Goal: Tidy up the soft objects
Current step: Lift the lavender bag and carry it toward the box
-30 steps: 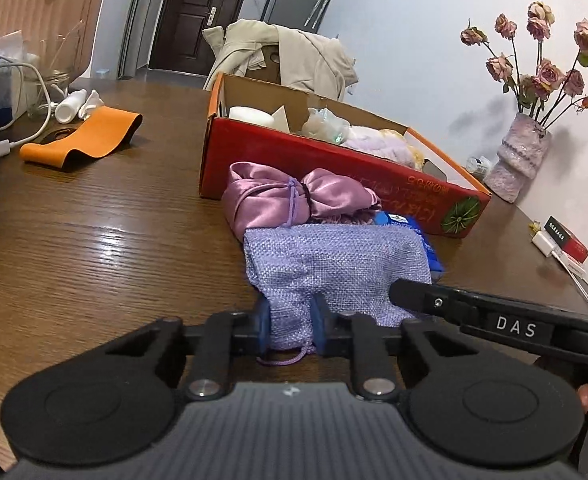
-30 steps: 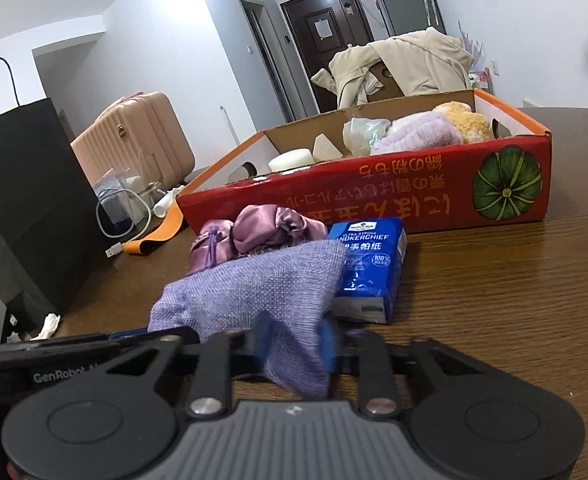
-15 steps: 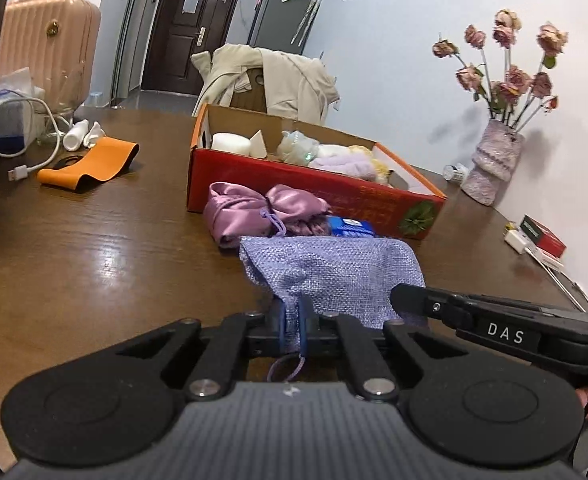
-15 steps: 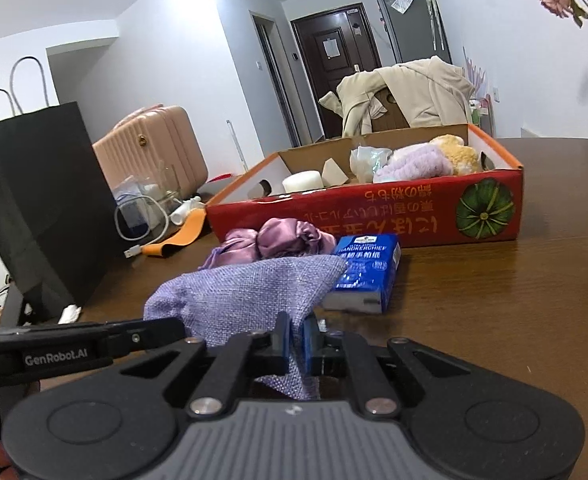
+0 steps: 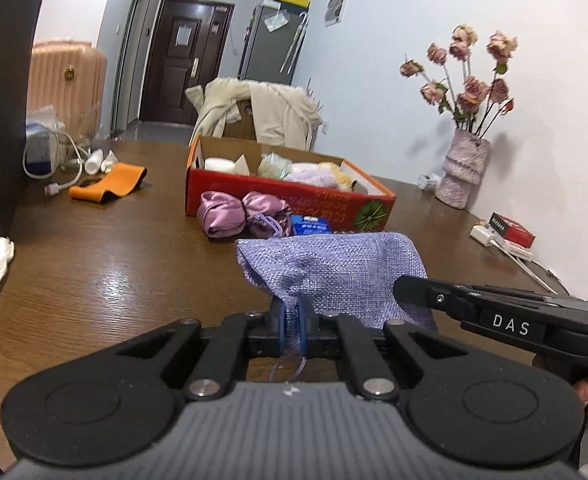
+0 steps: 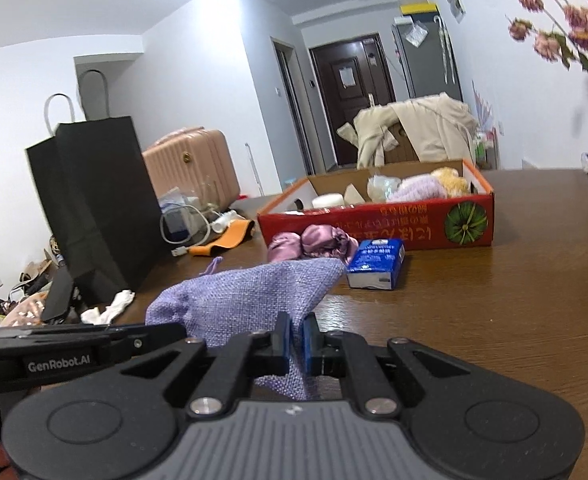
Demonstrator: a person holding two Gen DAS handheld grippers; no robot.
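Left wrist: left hand-held gripper (image 5: 293, 322) clamped tight on the lavender burlap pouch (image 5: 334, 270) (drawstring end), pouch lifted off the bench (image 5: 114, 264); right wrist: right hand-held gripper (image 6: 296, 340) pinched closed on its other corner, red box (image 6: 378, 220) well beyond.

Black left tongs (image 5: 293, 322) and right tongs (image 6: 296, 340) carry blue pads, silver screws and grey ribbed bodies.

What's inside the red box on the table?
The red box holds a white round thing, a crinkly clear bag, something fluffy and lilac and something fluffy and yellow. Its front wall hides whatever lies lower down.
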